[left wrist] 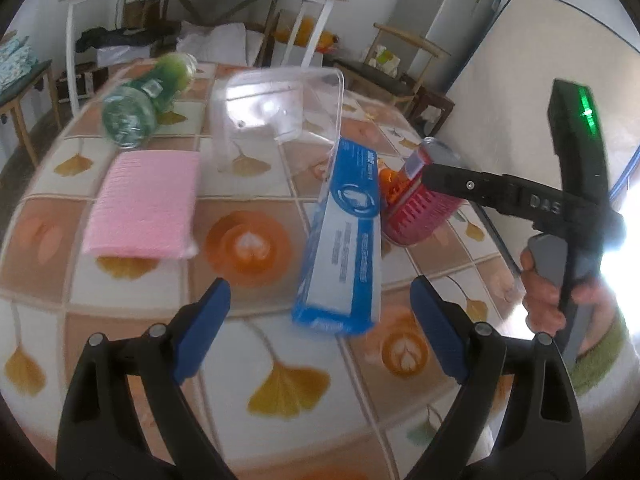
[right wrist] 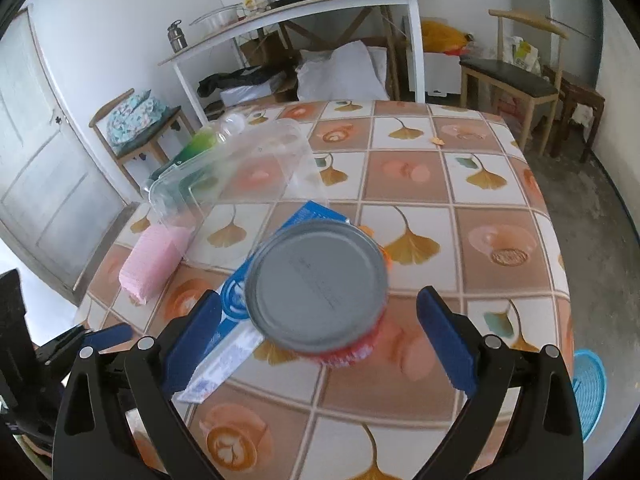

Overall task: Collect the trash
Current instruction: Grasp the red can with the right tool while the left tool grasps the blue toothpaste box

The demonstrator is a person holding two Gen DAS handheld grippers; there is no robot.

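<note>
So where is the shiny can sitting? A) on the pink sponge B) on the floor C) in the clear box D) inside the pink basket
D: the can stands in the pink basket, beside the blue carton on the table.

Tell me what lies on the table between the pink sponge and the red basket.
The long blue and white box lies between the pink sponge and the red basket, its far end beside the basket. The left wrist view shows this best.

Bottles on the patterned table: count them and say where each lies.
1. A green bottle lies on its side at the far left of the table, behind the pink pad, beside the clear box. Others may be hidden.
</note>
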